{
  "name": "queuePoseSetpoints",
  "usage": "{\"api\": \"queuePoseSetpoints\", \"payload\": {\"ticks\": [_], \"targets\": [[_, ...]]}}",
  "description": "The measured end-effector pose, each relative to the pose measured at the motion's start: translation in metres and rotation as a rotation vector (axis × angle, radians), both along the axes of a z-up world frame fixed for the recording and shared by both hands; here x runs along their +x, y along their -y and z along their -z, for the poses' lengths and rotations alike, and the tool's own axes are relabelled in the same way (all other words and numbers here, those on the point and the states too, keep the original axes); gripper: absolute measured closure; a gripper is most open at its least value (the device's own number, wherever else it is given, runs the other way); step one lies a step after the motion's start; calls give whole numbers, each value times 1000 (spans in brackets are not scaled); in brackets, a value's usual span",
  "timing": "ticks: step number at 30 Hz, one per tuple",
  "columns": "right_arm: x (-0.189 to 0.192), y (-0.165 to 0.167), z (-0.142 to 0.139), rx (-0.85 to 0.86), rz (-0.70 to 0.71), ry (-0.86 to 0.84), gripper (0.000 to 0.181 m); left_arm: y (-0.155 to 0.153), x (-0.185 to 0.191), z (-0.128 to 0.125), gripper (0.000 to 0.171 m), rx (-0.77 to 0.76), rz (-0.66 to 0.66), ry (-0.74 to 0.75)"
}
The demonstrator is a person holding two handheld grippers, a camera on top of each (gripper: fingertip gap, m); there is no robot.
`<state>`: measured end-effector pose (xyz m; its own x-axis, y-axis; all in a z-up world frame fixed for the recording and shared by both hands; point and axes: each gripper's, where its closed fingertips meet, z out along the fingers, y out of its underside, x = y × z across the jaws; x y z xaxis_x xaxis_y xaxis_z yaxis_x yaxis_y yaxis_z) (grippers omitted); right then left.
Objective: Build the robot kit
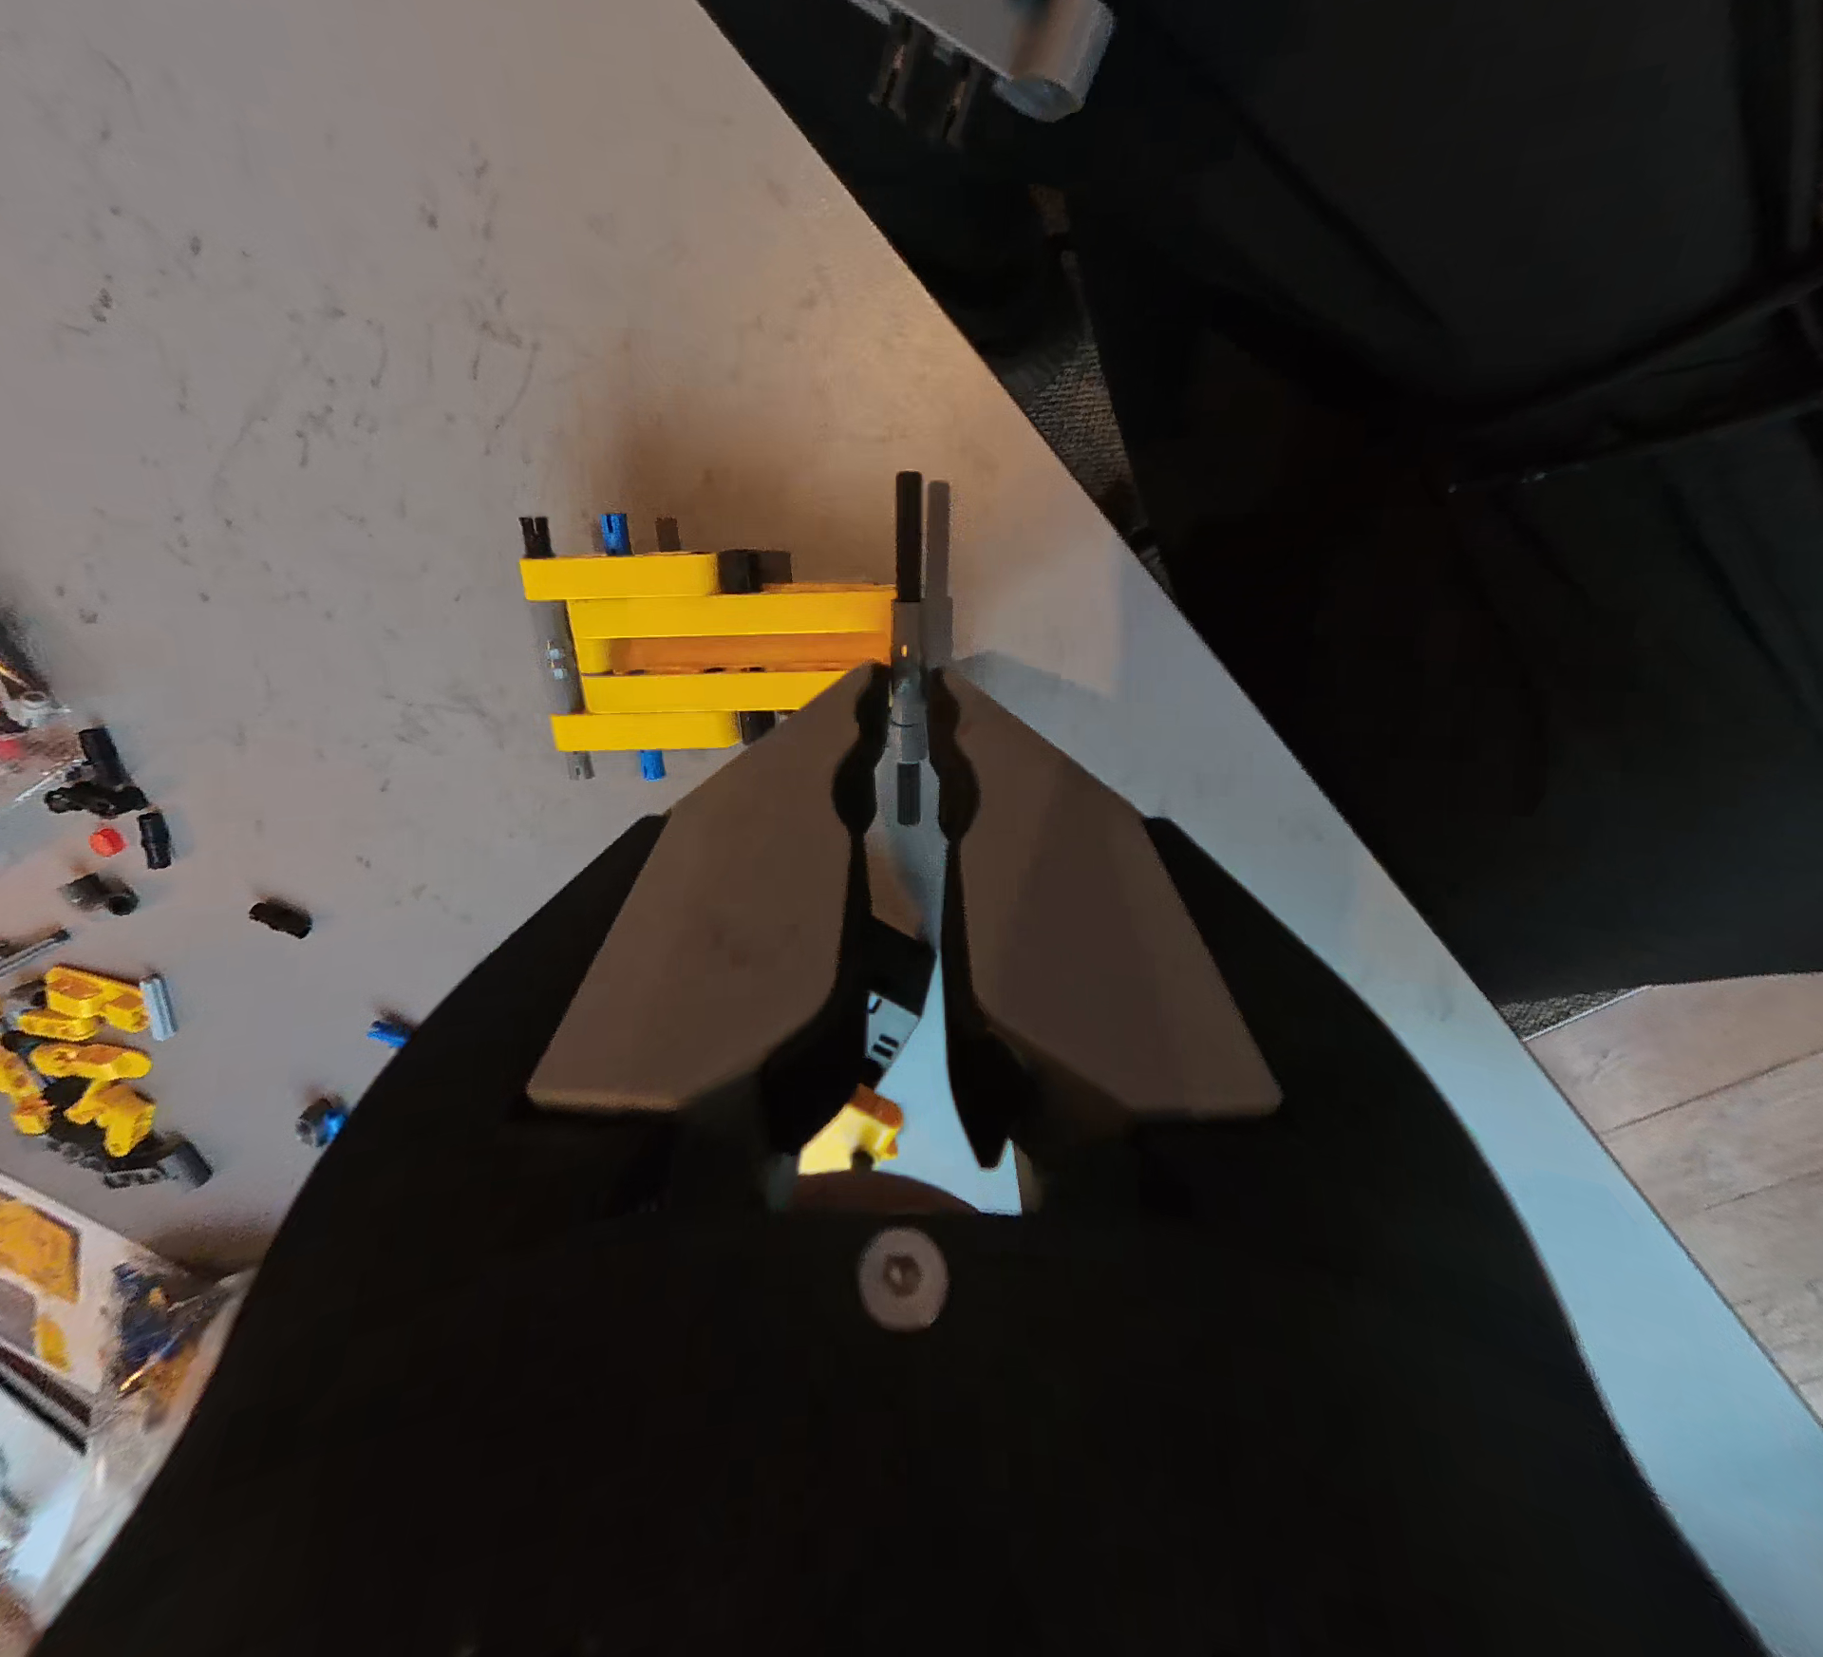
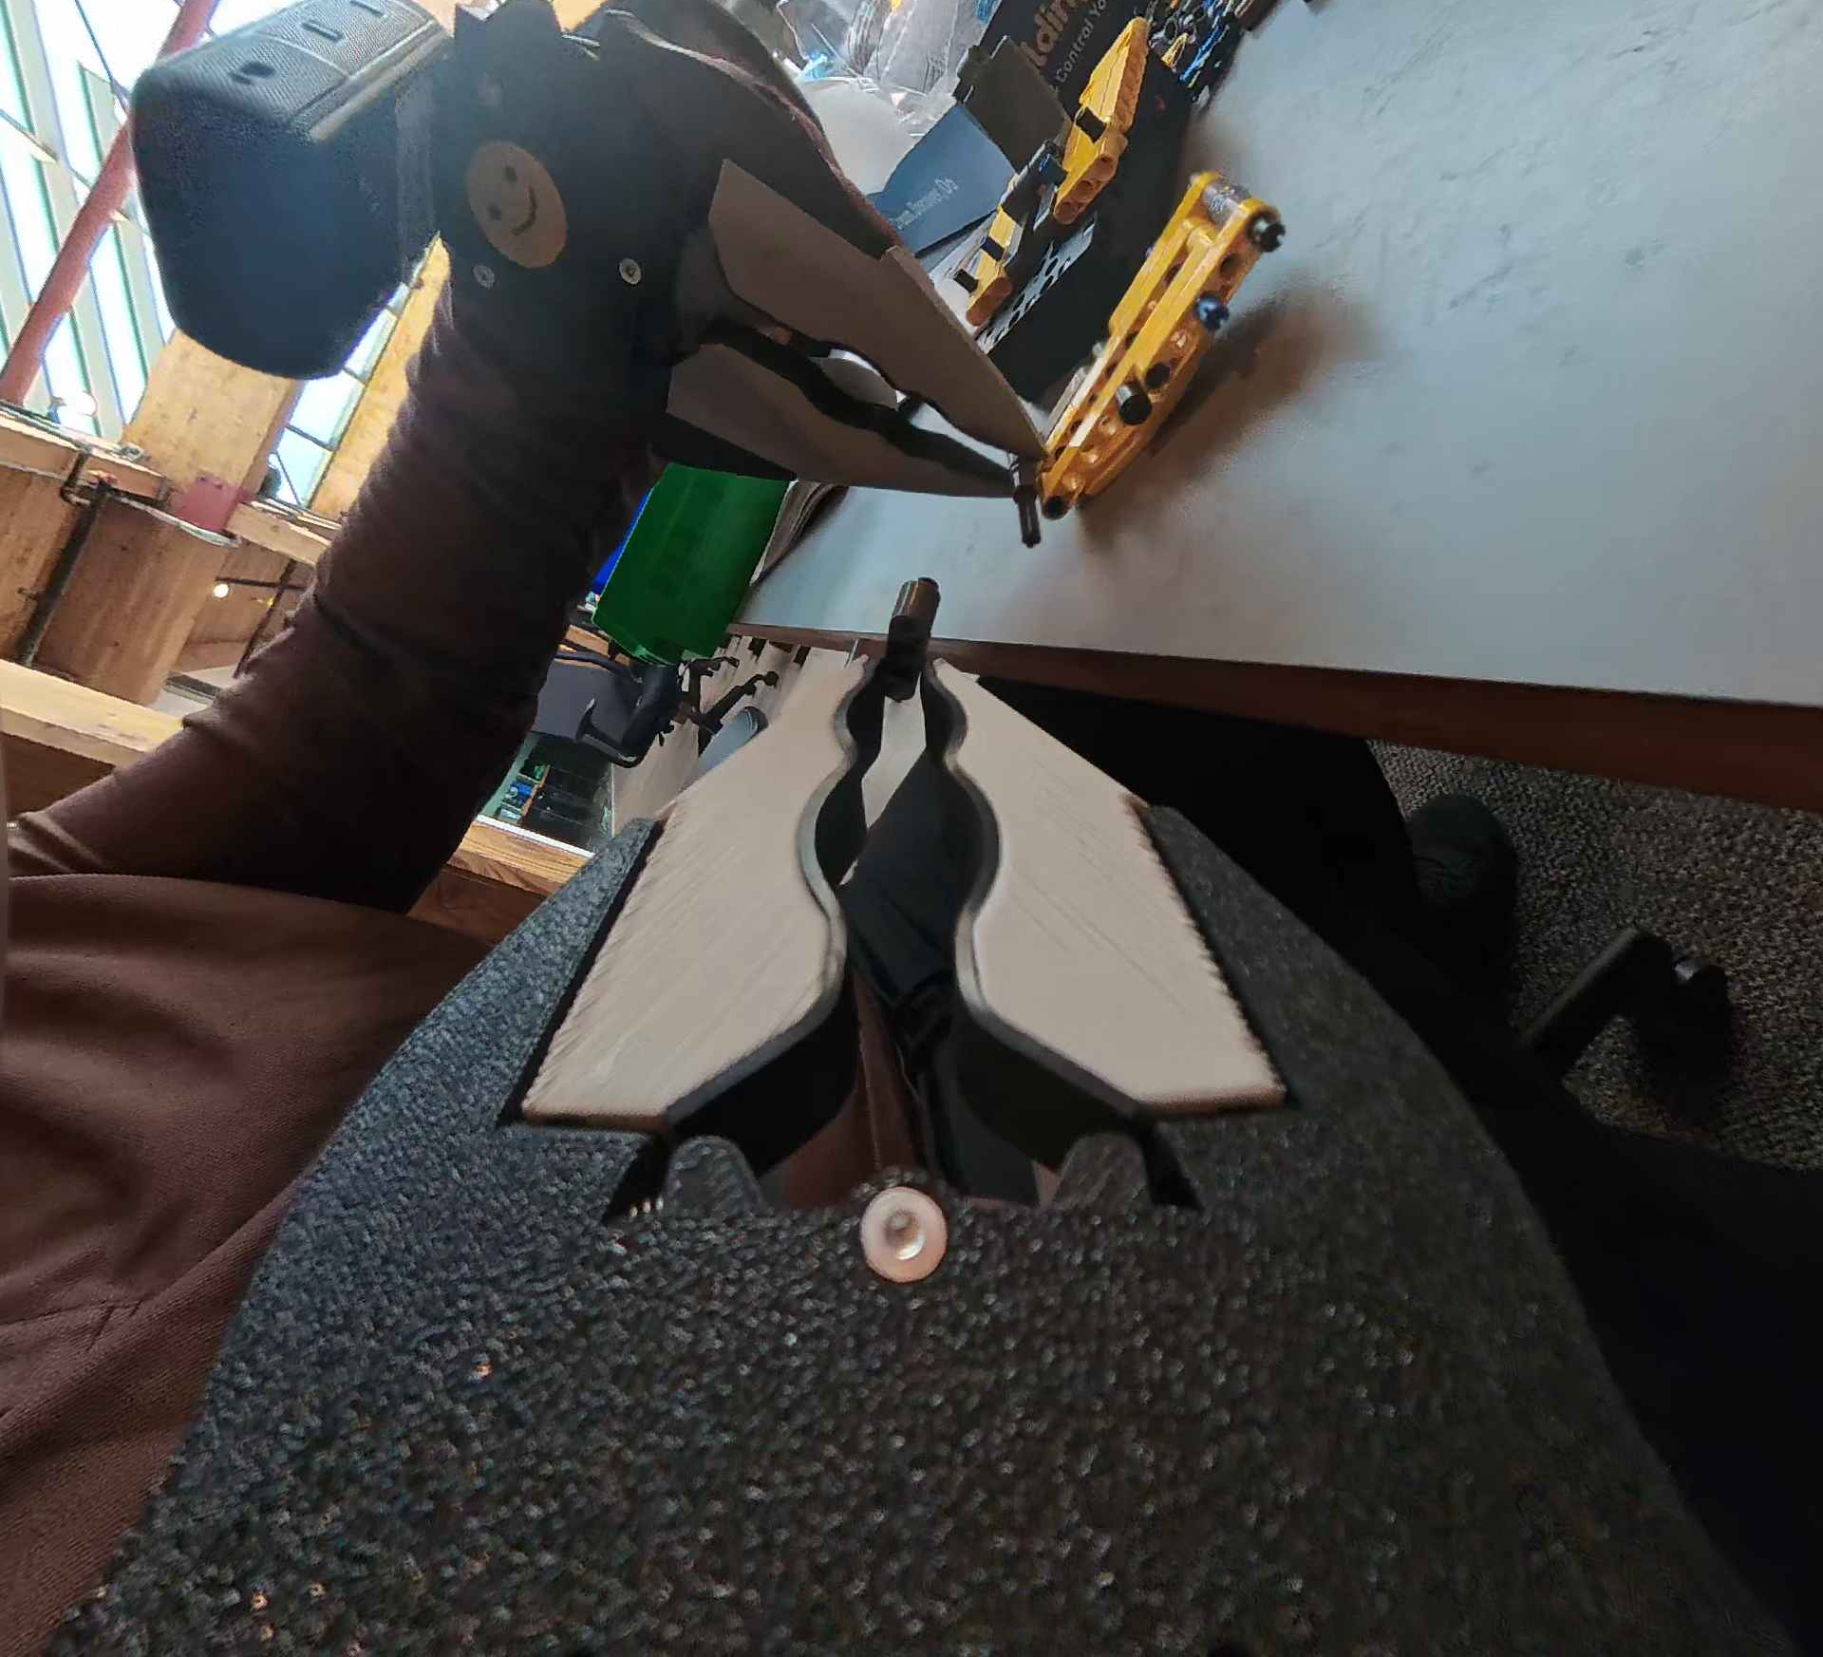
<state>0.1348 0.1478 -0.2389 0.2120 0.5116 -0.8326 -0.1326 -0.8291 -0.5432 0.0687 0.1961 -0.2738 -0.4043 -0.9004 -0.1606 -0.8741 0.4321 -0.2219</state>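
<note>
Yellow assembly [image 1: 710, 653]: a stack of yellow beams pinned with black and blue pegs is lying on the table [image 1: 345, 278], close to its edge, one end at the left gripper's tips.
Axle [image 1: 908, 623]: a thin dark rod with a grey sleeve is standing across the assembly's near end, seemingly threaded through it.
Left gripper [image 1: 906, 702]: its fingers are pinching shut on the axle, likely steadying the assembly by it.
Right gripper [image 2: 903, 682]: it is hanging off the table, beyond the edge, clamping a grey L-shaped beam [image 1: 957, 2] by its black pegs; held in the air, it is free to turn.
Edges: the table edge [image 2: 1381, 682] is running just beside the assembly, leaving little margin on that side.
Open room: bare tabletop is stretching past the assembly; loose parts [image 1: 89, 1067] are lying well apart.
</note>
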Motion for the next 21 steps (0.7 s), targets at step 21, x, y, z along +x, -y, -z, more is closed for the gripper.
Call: {"api": "queuePoseSetpoints", "payload": {"ticks": [21], "targets": [[6,-1,4,42,-62,56,174,17,2,-27,152,-50,-130,170]]}}
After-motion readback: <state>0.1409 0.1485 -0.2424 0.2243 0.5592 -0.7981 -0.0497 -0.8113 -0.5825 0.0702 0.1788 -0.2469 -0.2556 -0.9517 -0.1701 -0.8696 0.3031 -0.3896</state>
